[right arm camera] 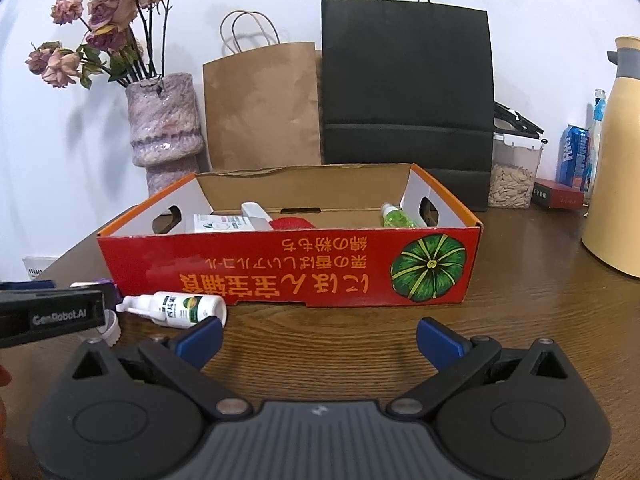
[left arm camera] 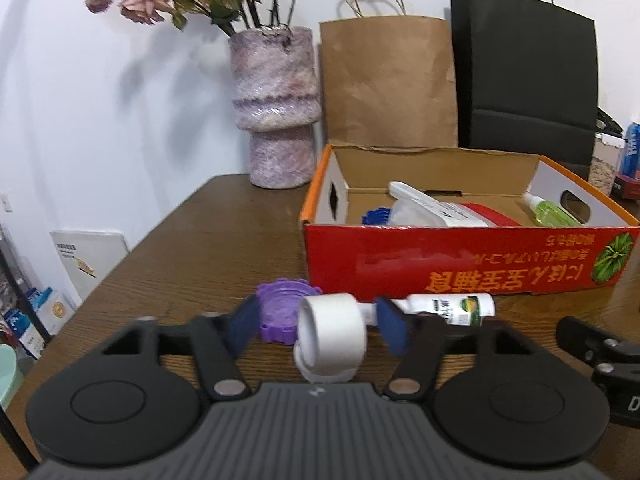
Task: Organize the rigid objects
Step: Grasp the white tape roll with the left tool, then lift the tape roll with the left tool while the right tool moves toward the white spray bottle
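Observation:
A red cardboard box stands open on the brown table and holds a white bottle, a green bottle, a red item and a blue item. It also shows in the right wrist view. My left gripper is open, its blue pads on either side of a white cylinder with a small gap each side. A purple lid lies just behind it. A small white spray bottle lies in front of the box, also in the right wrist view. My right gripper is open and empty over bare table.
A pink vase with dried roses, a brown paper bag and a black bag stand behind the box. A yellow jug, a seed container and a blue can stand at the right.

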